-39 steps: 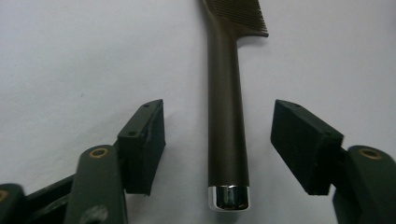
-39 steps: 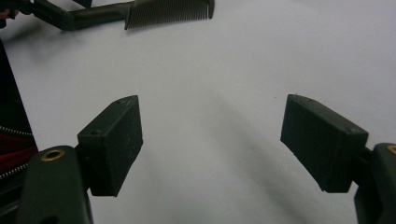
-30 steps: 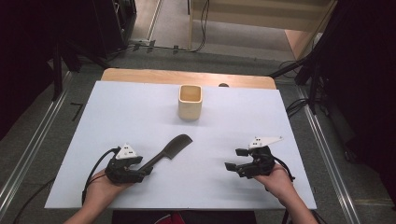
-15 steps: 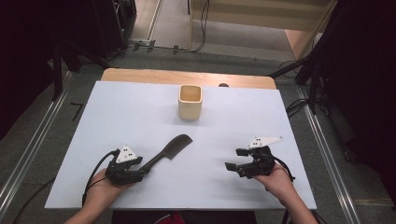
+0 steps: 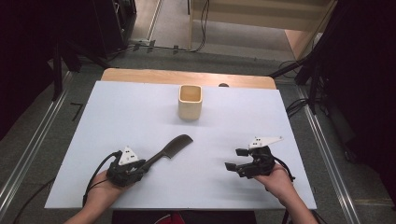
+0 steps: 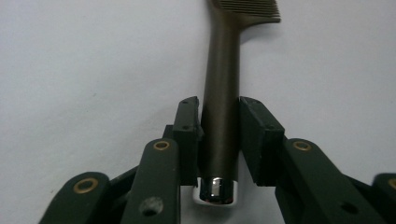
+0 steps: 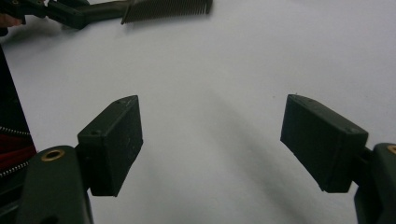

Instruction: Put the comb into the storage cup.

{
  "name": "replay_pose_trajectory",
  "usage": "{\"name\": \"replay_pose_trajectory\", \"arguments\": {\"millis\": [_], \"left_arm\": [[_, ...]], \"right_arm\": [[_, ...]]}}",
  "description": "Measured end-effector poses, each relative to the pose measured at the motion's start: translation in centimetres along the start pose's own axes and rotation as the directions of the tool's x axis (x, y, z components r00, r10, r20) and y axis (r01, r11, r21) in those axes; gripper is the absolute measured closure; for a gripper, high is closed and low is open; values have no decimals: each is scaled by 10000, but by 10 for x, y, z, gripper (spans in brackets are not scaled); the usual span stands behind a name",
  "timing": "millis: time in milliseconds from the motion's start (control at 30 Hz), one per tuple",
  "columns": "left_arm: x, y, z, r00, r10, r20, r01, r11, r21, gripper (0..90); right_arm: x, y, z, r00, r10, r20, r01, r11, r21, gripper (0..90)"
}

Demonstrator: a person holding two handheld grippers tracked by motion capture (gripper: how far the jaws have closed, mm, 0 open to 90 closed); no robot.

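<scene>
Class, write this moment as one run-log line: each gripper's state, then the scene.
left gripper: just closing on comb handle | right gripper: open, nothing between | wooden cup: upright, beyond comb

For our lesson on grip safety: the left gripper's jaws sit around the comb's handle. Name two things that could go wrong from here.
The left gripper has just been closing on the comb near its handle end, so the long toothed end could droop or swing when lifted. The wooden cup looks narrow, so the comb could knock it.

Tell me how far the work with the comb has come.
Done: the left hand-held gripper has just been closing around the comb handle. In hand: the comb lies on the table, not yet lifted. Left: probably moving it to the wooden cup. The right hand-held gripper waits open.
</scene>
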State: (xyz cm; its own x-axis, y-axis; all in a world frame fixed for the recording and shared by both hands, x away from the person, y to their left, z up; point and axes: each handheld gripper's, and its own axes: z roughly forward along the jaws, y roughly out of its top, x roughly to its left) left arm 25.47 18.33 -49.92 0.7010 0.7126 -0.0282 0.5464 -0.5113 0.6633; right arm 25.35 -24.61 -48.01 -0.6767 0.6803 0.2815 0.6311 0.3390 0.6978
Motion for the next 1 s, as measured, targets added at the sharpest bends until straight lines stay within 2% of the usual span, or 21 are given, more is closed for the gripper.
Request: {"name": "replay_pose_trajectory", "arguments": {"millis": [200, 233, 300, 367, 533, 633, 667, 733, 1000], "left_arm": [[2, 3, 0, 9995, -250, 183, 246, 9994, 223, 733], [2, 4, 0, 9995, -237, 188, 232, 9995, 229, 733], [1, 5, -1, 9999, 80, 91, -83, 9993, 374, 734], [1, 6, -1, 9999, 121, 93, -125, 9990, 429, 735], [6, 7, -3, 9975, -422, 574, 400, 9984, 397, 736], [7, 9, -8, 9973, -418, 602, 418, 9991, 16, 736], [8, 9, -9, 9954, -546, 781, 548, 9985, -7, 736], [9, 10, -10, 9936, -711, 881, 716, 9974, -24, 737], [10, 13, -16, 9830, -1076, 1490, 1131, 9932, -289, 737]], "right_arm": [[0, 0, 0, 10000, 34, -5, -34, 10000, 26, 191], [0, 0, 0, 10000, 29, -6, -29, 10000, 30, 191], [0, 0, 0, 10000, 43, -10, -43, 10000, 37, 191], [0, 0, 1, 10000, 23, -22, -23, 10000, 41, 192], [0, 0, 1, 10000, 13, -24, -13, 10000, 41, 192], [0, 0, 0, 10000, 21, -25, -21, 10000, 18, 193], [0, 0, 0, 10000, 27, -20, -26, 10000, 12, 193], [0, 0, 0, 10000, 37, -26, -37, 10000, 9, 194], [0, 0, 0, 10000, 9, -25, -9, 10000, -2, 196]]}}
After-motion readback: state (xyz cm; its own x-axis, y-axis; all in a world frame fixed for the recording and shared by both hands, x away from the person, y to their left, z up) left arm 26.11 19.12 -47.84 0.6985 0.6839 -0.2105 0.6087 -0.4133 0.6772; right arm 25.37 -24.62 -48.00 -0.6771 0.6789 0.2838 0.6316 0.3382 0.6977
